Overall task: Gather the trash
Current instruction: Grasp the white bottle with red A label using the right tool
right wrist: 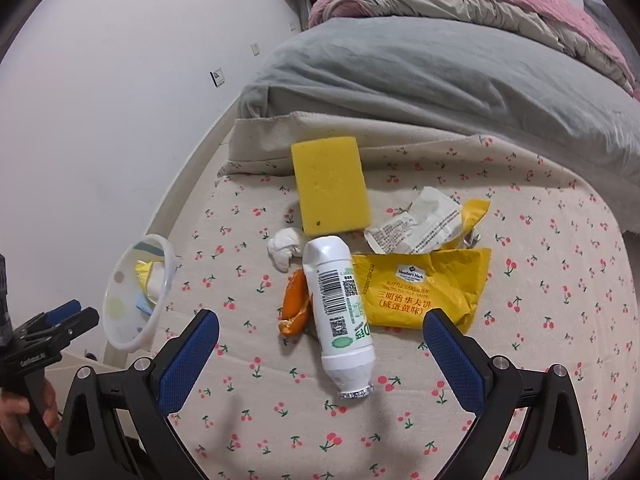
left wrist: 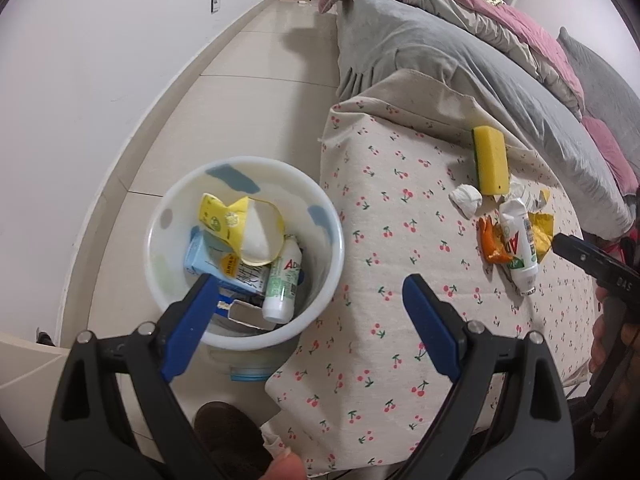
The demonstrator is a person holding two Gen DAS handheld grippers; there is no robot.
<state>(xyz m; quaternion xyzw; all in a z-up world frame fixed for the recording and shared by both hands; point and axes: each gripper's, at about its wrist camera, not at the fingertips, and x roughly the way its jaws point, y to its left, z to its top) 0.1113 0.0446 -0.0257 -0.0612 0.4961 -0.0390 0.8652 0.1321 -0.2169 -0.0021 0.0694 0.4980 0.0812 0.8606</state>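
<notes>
From my left wrist view, my left gripper (left wrist: pixel 308 300) gapes wide and empty above the bin (left wrist: pixel 244 252) on the floor, already part full; from my right, the right gripper (right wrist: pixel 320 332) is spread wide, holding nothing, around the white bottle (right wrist: pixel 340 312) on the cloth — I judge its round body may roll or drag the orange peel (right wrist: pixel 295 308) along.

Surface: cherry-print cloth (right wrist: pixel 520 320), edge against a grey blanket (right wrist: pixel 440 80).
On cloth: sponge (right wrist: pixel 330 186), tissue wad (right wrist: pixel 285 249), orange peel (right wrist: pixel 295 308), white bottle (right wrist: pixel 340 304) lying flat, yellow wrapper (right wrist: pixel 424 292), white wrapper (right wrist: pixel 416 226).
Floor: bin (left wrist: pixel 320 280).
</notes>
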